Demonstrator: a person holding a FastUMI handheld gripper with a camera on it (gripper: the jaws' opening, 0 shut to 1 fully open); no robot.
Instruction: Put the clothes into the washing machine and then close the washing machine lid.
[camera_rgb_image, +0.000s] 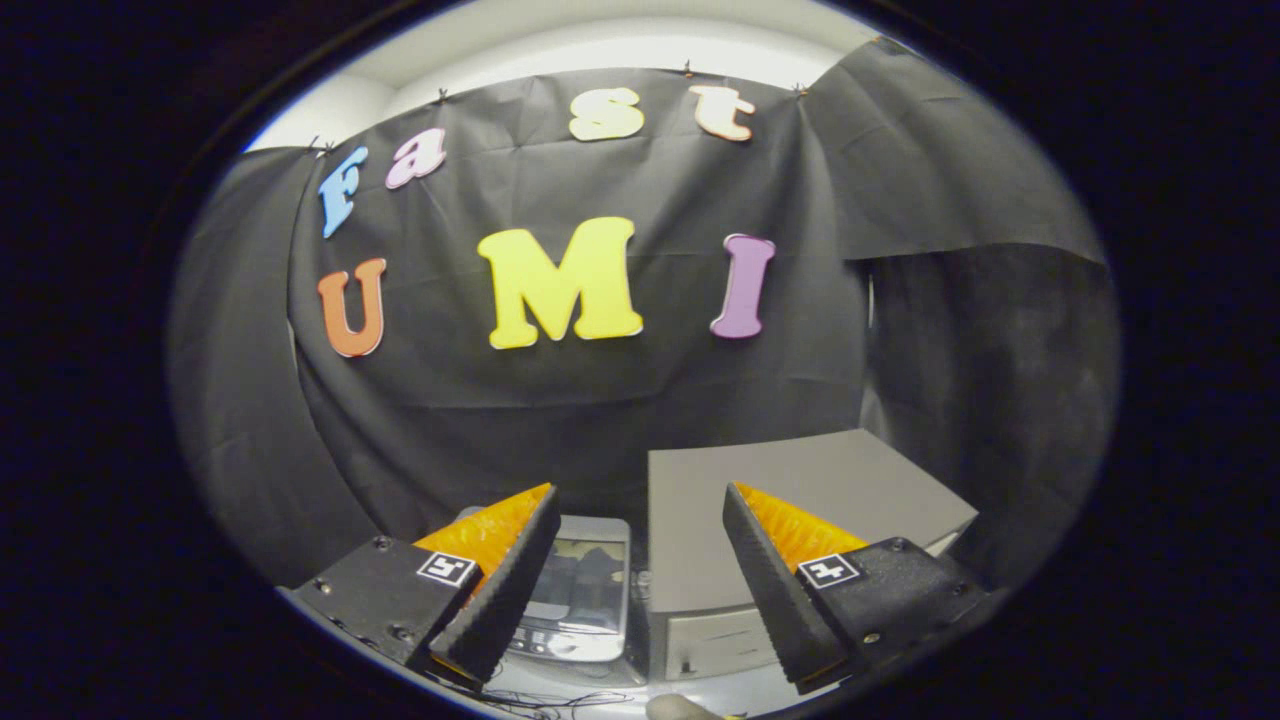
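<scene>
My gripper (638, 492) is open, with nothing between its fingers, held up above the tabletop. Below and beyond the left finger (500, 590) sits a small white washing machine (575, 640). Its glossy dark lid (580, 580) lies flat and reflects the booth. The left finger covers part of the machine's left side. A small pale thing (680, 708) peeks in at the near edge below the fingers; I cannot tell what it is.
A grey box (810, 480) with a flat top and a pale front panel (705, 640) stands right of the washing machine, partly behind the right finger (780, 590). Thin cables (560, 700) lie on the white tabletop in front. Black cloth walls close in behind and on both sides.
</scene>
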